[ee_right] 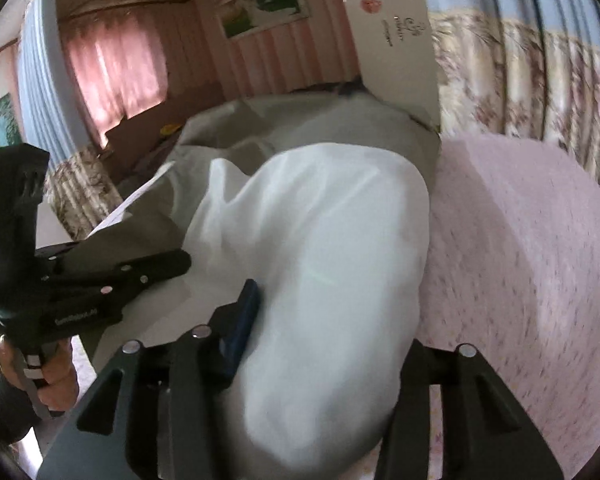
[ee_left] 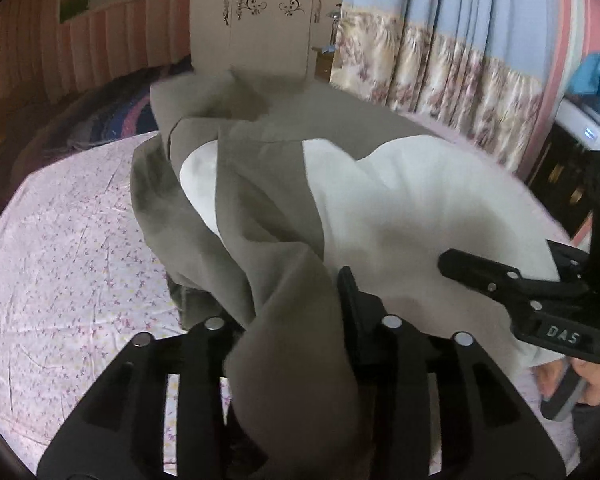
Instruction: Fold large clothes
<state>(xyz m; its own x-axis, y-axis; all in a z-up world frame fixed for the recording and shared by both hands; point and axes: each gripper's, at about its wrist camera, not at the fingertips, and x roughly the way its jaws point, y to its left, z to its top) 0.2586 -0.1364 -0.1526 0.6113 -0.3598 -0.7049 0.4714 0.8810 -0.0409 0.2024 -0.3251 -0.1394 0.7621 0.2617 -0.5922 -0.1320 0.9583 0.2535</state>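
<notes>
**A:** Fingers first: the left gripper (ee_left: 296,320) sits part closed with a thick bunch of the grey-brown outer fabric of the garment (ee_left: 260,184) squeezed between its fingers (ee_left: 350,292). The right gripper (ee_right: 320,360) looks the same, part closed around a fat wad of the white lining (ee_right: 320,240), only 1 finger (ee_right: 244,312) visible and the other buried under cloth.

**B:** So both have hold of it. Where's the thing itself?

**A:** Spread over the bed (ee_left: 60,240), the near end lifted by the 2 grippers, the far end lying up toward the wardrobe (ee_left: 256,20).

**B:** Risk?

**A:** Those grabs look bunched, not clean edge pinches. If the hands pull apart unevenly, the slippery lining could slide out of the right one. The fold would probably land crooked, with grey and white layers twisted together.
</notes>
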